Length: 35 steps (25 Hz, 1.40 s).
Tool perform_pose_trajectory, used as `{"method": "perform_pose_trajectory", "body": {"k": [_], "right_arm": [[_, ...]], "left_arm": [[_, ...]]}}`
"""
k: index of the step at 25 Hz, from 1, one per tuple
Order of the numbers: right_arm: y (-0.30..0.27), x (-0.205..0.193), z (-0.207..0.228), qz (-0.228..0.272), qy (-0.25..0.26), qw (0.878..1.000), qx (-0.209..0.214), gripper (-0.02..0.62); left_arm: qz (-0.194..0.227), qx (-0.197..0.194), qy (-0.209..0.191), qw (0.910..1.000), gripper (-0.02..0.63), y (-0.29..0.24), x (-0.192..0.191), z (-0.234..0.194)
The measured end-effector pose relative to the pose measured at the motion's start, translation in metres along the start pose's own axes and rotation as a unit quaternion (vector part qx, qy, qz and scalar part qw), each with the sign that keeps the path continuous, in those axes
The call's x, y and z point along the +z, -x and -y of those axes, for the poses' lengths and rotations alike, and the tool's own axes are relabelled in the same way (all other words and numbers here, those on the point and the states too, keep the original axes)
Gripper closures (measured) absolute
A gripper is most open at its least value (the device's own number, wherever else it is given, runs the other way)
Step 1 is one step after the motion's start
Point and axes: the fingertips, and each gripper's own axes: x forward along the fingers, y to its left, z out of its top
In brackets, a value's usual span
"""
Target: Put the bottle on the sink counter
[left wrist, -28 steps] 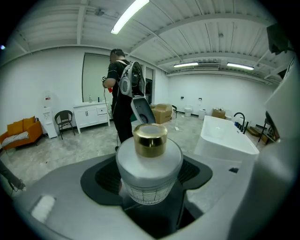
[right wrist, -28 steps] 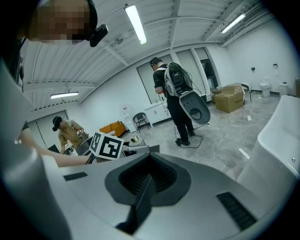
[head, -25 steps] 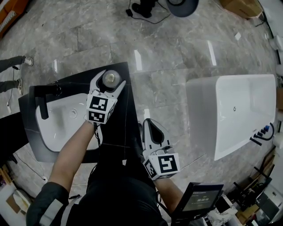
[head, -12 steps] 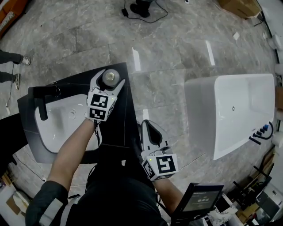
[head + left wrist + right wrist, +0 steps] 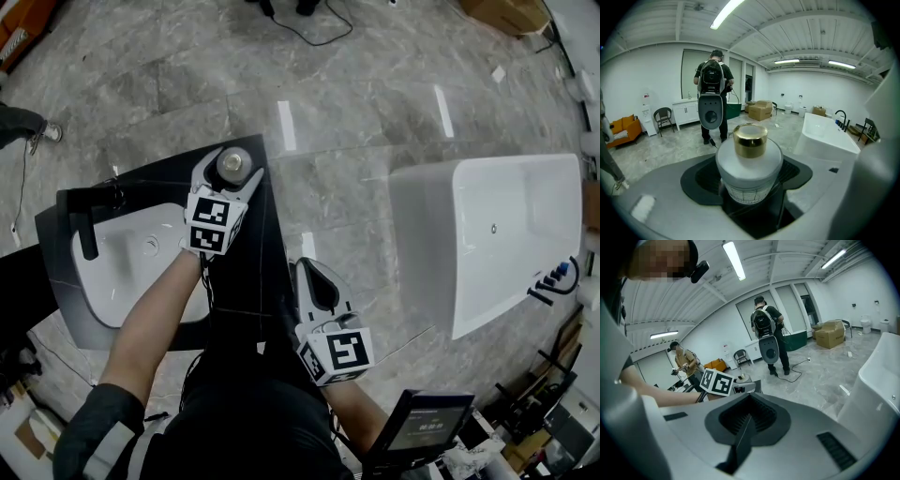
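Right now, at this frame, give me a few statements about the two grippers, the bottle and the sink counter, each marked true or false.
1. The left gripper has its jaws closed on a bottle with a gold cap. True.
2. The right gripper holds a second bottle. False: its jaws are together with nothing between them.
3. The bottle is held over the white bathtub. False: it is over the black sink counter, beside the white basin.
4. A black faucet stands at the basin's edge. True.
5. The right gripper reaches over the basin. False: it is off the counter, close to the person's body.
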Motion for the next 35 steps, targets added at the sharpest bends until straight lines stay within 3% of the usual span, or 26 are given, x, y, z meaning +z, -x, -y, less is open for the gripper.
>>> {"method": "perform_pose_trajectory", "body": {"k": [20,27,35], "right_arm": [[0.002,0.004,-0.012,0.008,0.003,1.0,0.017,0.6],[0.008,0.01,-0.037,0.014,0.018,0.999,0.042,0.6],[0.021,0.009,-0.07,0.026,0.037,0.997,0.064,0.6]], "left_arm": [[-0.016,0.007,0.018,0.9997,0.264,0.028,-0.012,-0.001],[0.016,0.013,0.034,0.9992,0.264,0.092,0.005,0.001],[0.081,-0.015,0.092,0.9923,0.268,0.171,0.024,0.023]]}}
